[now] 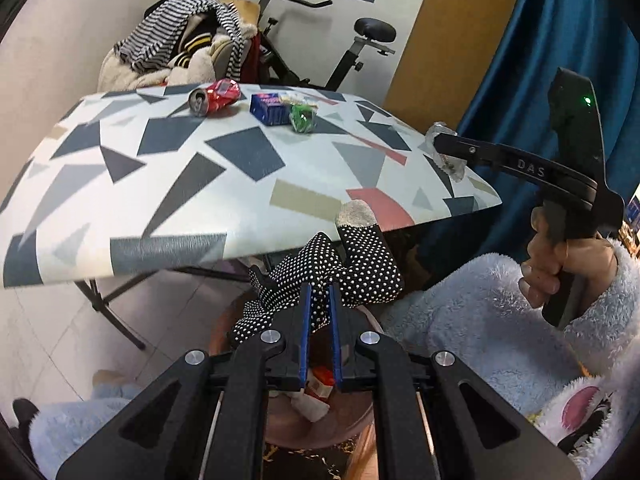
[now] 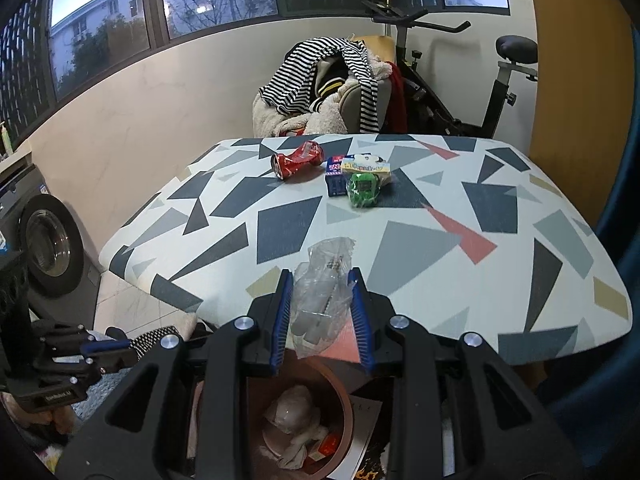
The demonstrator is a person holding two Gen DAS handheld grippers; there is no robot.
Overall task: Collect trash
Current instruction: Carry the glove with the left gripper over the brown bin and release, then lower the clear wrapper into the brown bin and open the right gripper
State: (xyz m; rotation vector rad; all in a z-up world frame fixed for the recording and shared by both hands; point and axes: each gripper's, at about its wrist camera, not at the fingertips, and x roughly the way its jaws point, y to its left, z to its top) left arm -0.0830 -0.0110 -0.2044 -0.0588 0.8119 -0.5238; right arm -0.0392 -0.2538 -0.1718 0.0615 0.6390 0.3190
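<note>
The left claw [image 1: 319, 312] is pinching a dotted glove [image 1: 320, 276] tight above the bin [image 2: 344, 408], likely to drop it in, while the right claw [image 2: 322, 300] is clamping a crumpled clear wrapper [image 2: 324, 280] over the desk [image 2: 440, 240] edge; a crushed can [image 2: 298, 164] is waiting farther back.
</note>
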